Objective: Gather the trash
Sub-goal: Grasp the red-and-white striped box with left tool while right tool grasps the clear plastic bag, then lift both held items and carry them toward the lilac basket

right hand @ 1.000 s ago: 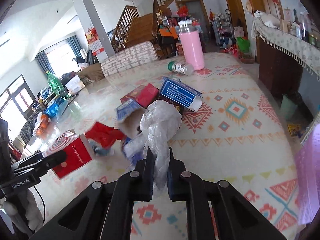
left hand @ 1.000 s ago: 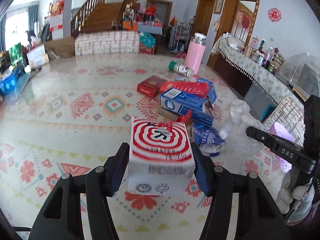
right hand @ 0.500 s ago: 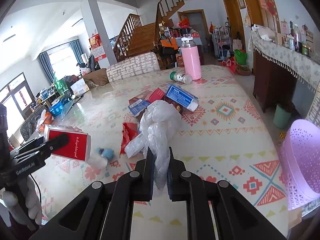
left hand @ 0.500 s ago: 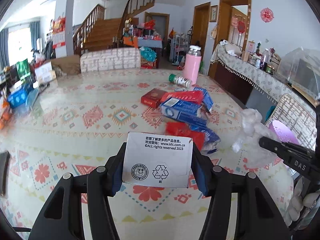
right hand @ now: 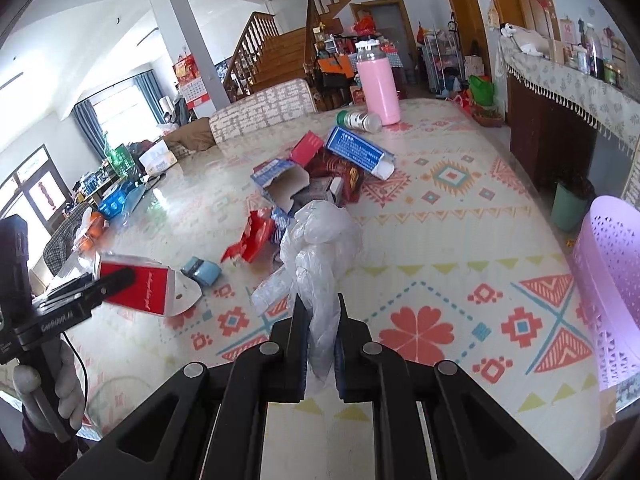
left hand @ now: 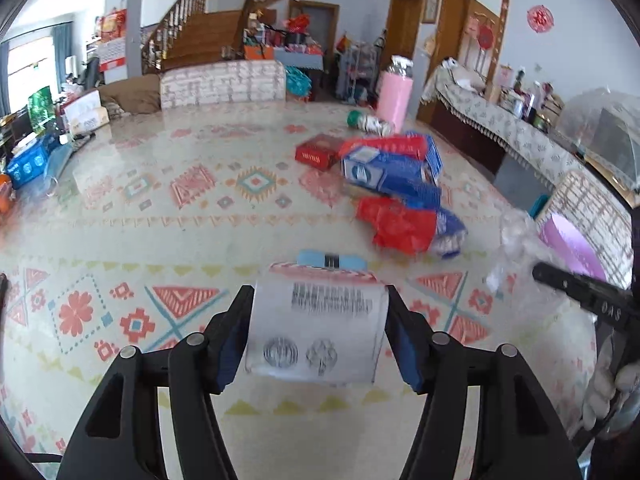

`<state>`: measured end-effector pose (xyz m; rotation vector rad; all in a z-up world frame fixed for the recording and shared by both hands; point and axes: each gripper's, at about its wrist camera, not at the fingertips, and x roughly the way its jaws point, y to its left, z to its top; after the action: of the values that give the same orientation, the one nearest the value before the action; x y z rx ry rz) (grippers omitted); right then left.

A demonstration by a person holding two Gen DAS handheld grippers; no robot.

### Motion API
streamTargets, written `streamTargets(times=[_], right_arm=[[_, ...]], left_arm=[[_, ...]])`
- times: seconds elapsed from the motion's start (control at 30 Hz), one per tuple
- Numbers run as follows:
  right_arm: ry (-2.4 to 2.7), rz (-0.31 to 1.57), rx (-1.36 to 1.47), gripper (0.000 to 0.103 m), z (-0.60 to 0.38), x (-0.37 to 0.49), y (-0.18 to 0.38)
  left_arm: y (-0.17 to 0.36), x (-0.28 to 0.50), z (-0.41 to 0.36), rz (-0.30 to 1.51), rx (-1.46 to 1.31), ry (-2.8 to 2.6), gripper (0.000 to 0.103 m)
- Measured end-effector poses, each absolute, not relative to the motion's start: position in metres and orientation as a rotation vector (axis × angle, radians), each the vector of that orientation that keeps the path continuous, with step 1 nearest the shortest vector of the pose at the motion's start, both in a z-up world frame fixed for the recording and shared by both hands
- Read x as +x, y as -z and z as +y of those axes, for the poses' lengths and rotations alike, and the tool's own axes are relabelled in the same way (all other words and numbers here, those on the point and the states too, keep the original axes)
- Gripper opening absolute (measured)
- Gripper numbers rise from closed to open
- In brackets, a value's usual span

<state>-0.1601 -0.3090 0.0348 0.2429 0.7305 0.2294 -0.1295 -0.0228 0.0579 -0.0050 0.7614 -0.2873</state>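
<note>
the left gripper (left hand: 316, 332) has its jaws opening, with a white and red carton (left hand: 320, 326) between them; the picture is blurred and a thin gap shows on the carton's right side, so whether the pads still press on it i cannot tell. the carton hangs above the patterned table (left hand: 160, 216), on the near side of the pile of boxes and wrappers (left hand: 394, 184). the right gripper (right hand: 320, 320) is clamped tight on a crumpled clear plastic bag (right hand: 320, 248), which stands up from the jaws, also nearer than the pile. the lilac basket (right hand: 608, 292) stands to the right of the pile, at the table's edge.
</note>
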Motion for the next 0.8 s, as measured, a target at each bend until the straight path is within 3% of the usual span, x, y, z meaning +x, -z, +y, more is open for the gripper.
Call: streamTargets(times=[0.1, 0.23, 0.3, 0.33, 0.4, 0.43, 0.6, 0.63, 0.7, 0.77, 0.8], right_arm=[[-0.231, 0.745, 0.24, 0.012, -0.307, -0.156, -0.028], [-0.23, 0.767, 0.238, 0.017, -0.306, -0.151, -0.019], [-0.222, 0.769, 0.236, 0.03, -0.305, -0.148, -0.016], [-0.217, 0.768, 0.239, 0.048, -0.306, -0.146, -0.016], [-0.208, 0.759, 0.257, 0.07, -0.308, -0.144, -0.014], [-0.207, 0.757, 0.26, 0.072, -0.308, -0.143, -0.014], [-0.189, 0.782, 0.228, 0.072, -0.302, -0.132, -0.008], [-0.188, 0.789, 0.216, 0.072, -0.3, -0.131, -0.007], [-0.187, 0.798, 0.195, 0.069, -0.296, -0.128, -0.006], [-0.184, 0.801, 0.178, 0.05, -0.293, -0.128, -0.005], [-0.19, 0.812, 0.176, 0.029, -0.292, -0.127, -0.004]], left_arm=[[-0.047, -0.134, -0.023, 0.779, 0.039, 0.277, 0.075], [-0.037, -0.136, -0.021, 0.799, 0.081, 0.266, 0.075], [-0.033, -0.136, -0.02, 0.816, 0.085, 0.266, 0.075], [-0.032, -0.135, -0.02, 0.823, 0.084, 0.267, 0.075], [-0.029, -0.135, -0.019, 0.832, 0.091, 0.261, 0.075], [-0.028, -0.135, -0.02, 0.834, 0.097, 0.258, 0.075], [-0.024, -0.136, -0.021, 0.837, 0.119, 0.227, 0.075], [-0.024, -0.136, -0.02, 0.838, 0.11, 0.225, 0.067], [-0.026, -0.136, -0.017, 0.842, 0.092, 0.217, 0.066], [-0.03, -0.138, -0.015, 0.83, 0.078, 0.215, 0.065], [-0.032, -0.14, -0.014, 0.822, 0.072, 0.216, 0.065]])
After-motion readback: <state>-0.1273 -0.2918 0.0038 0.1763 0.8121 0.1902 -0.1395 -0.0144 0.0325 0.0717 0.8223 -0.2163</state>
